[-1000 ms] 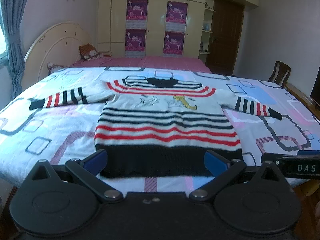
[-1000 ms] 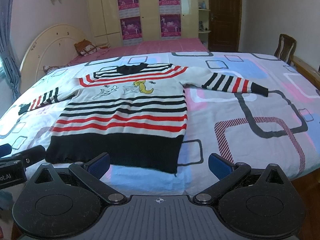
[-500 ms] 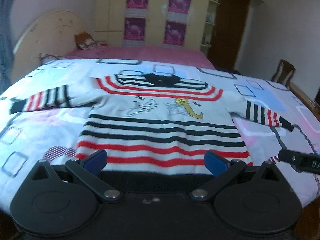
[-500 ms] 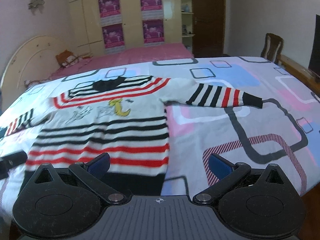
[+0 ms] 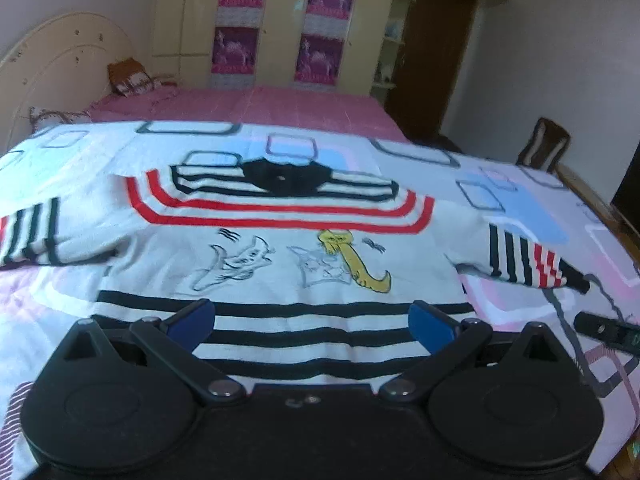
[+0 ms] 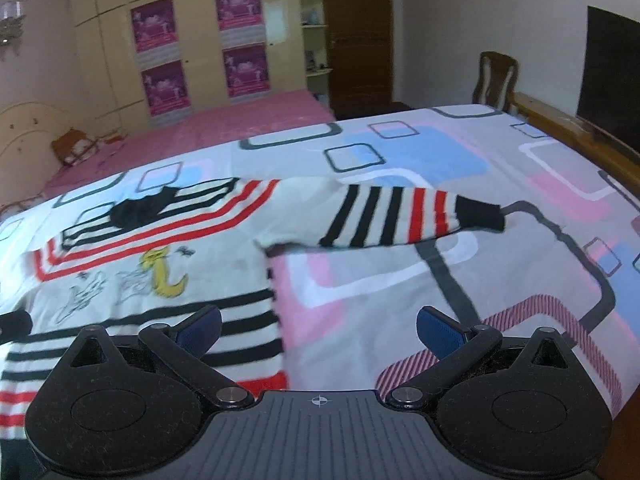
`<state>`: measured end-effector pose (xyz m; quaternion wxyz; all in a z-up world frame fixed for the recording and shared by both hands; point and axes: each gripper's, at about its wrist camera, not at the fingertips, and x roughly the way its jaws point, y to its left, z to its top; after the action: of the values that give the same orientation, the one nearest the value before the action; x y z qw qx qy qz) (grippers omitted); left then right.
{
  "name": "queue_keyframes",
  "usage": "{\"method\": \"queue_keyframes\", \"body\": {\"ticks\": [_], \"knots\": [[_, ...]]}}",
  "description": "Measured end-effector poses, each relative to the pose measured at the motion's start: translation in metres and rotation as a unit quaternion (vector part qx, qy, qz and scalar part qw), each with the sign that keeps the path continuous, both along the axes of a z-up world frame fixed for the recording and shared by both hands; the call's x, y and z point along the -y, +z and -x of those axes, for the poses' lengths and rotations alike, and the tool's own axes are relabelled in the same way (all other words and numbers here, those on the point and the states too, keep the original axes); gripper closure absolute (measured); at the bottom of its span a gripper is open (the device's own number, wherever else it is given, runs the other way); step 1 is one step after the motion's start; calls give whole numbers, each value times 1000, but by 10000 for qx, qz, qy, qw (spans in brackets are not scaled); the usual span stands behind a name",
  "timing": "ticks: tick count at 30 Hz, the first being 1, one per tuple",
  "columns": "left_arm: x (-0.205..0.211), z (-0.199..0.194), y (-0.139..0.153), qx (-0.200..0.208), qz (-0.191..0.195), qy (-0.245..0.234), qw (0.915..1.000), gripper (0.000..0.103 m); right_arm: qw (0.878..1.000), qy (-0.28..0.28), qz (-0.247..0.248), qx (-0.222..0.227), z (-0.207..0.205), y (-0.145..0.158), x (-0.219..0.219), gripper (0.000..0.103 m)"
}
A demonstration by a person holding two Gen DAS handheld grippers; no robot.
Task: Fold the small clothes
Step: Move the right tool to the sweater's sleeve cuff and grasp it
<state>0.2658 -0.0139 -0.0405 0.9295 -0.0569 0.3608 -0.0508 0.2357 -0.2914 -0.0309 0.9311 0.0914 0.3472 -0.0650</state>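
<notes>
A small white sweater [image 5: 280, 256] with red and black stripes and a cartoon print lies flat and face up on the bed, sleeves spread to both sides. My left gripper [image 5: 310, 322] is open and empty, hovering over the sweater's middle stripes. My right gripper [image 6: 318, 328] is open and empty over the sweater's right side edge [image 6: 276, 320], with the striped right sleeve [image 6: 404, 216] ahead of it. The right gripper's tip shows in the left wrist view [image 5: 600, 328]. The sweater's hem is hidden under the grippers.
The bed sheet [image 6: 400, 280] has pink, blue and grey rectangles. A pink bed [image 5: 260, 108] with a cream headboard [image 5: 60, 68] lies beyond. A wooden chair [image 6: 496, 80] and a dark screen [image 6: 612, 80] stand at the right, a wardrobe with posters [image 5: 280, 20] at the back.
Both grippers have moved forward over the sweater, from the bed's near edge to above its body. The right gripper has also turned toward the right sleeve. Both stay open.
</notes>
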Motion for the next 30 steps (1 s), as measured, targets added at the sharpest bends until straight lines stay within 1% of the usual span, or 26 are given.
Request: {"method": "queue_keyframes", "body": {"ticks": [2, 4, 5, 6, 7, 8, 9, 10, 11, 12, 13, 14, 16, 18, 21, 22, 25, 28, 30], "knots": [[8, -12, -8, -139, -12, -202, 9997, 2, 9999, -115, -3, -18, -8, -3, 10, 0], [18, -22, -15, -174, -155, -256, 9994, 8, 9998, -203, -25, -35, -17, -8, 26, 0], [22, -29, -18, -234, -215, -254, 9992, 17, 9997, -253, -8, -52, -22, -12, 32, 1], [26, -36, -22, -287, -195, -229, 9991, 26, 9996, -294, -26, -52, -27, -15, 41, 1], [27, -42, -24, -304, -140, -174, 9993, 31, 9993, -362, -50, -35, -32, -19, 51, 13], [28, -47, -26, -311, -86, -127, 9994, 35, 9990, -433, -87, -52, -39, -23, 61, 46], [30, -54, -28, -312, -68, -88, 9995, 35, 9983, -547, -150, -133, -48, -29, 75, 56], [33, -60, -28, -313, -119, 11, 9994, 35, 9976, -637, -219, -181, -56, -34, 86, 58], [37, -65, -27, -282, -201, 131, 9993, 28, 9967, -725, -279, -216, -64, -38, 99, 58], [41, -71, -27, -189, -277, 250, 9991, 8, 9960, -805, -318, -208, -71, -42, 112, 58], [44, -75, -27, -94, -352, 343, 9987, 0, 9951, -904, -369, -176, -77, -46, 125, 58], [48, -80, -28, -5, -466, 426, 9980, 0, 9934, -1041, -437, -179, -84, -51, 139, 58], [58, -95, -31, -57, -614, 434, 9972, 0, 9894, -1266, -648, -291, -100, -63, 166, 58], [65, -106, -33, -97, -595, 427, 9973, 3, 9844, -1427, -981, -312, -112, -75, 193, 58], [74, -120, -35, -207, -520, 482, 9973, 3, 9756, -1590, -1494, -233, -126, -90, 223, 58], [78, -125, -36, -269, -470, 458, 9975, 3, 9710, -1653, -1717, -213, -130, -96, 233, 58], [88, -133, -39, -310, -501, 406, 9974, 3, 9588, -1796, -2190, -198, -139, -110, 251, 58], [96, -137, -39, -309, -519, 372, 9975, 3, 9527, -1821, -2426, -188, -140, -116, 259, 58], [99, -140, -39, -334, -556, 387, 9971, 3, 9495, -1881, -2506, -148, -140, -119, 265, 71]]}}
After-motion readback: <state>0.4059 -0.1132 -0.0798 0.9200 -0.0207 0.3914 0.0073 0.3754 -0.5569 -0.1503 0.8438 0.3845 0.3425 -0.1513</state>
